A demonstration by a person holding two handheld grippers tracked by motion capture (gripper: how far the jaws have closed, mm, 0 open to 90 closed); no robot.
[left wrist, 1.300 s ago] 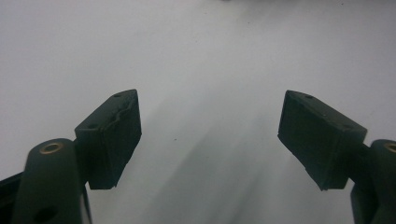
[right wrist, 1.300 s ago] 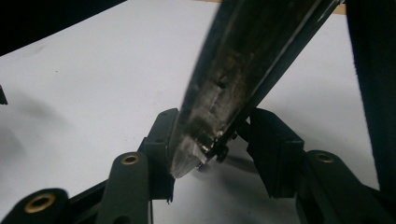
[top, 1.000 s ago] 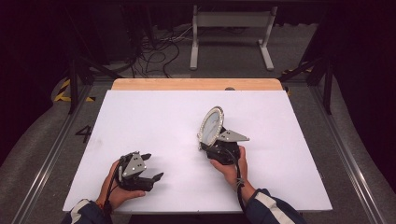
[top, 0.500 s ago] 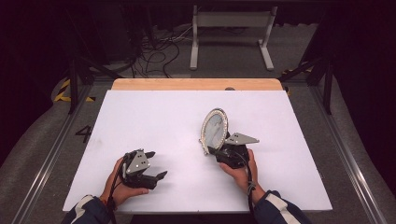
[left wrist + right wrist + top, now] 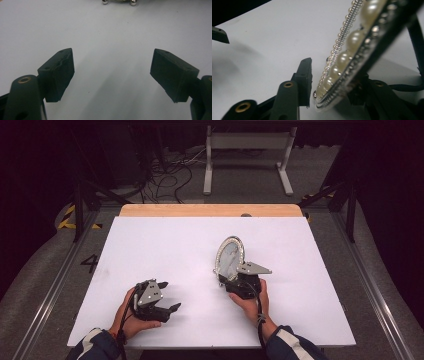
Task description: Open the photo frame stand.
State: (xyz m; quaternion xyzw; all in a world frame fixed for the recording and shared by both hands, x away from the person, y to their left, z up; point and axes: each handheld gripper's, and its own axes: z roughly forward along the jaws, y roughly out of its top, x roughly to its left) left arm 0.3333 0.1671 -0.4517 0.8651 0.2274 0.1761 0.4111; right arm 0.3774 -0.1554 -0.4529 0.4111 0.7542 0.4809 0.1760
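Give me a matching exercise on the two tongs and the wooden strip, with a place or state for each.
1. left tongs
2. right tongs
3. wooden strip

A. along the far edge of the table
B. either side of the pearl-rimmed frame
C. wide open, nothing between

Pairs: 1-C, 2-B, 3-A. The right tongs have just been opening a little.

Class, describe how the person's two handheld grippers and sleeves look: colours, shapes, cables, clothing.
Both the left gripper and the right gripper are black with two blocky black jaws. Each carries a grey three-cornered plate on top, and a black cable trails from the right one. The sleeves are dark blue with white stripes.
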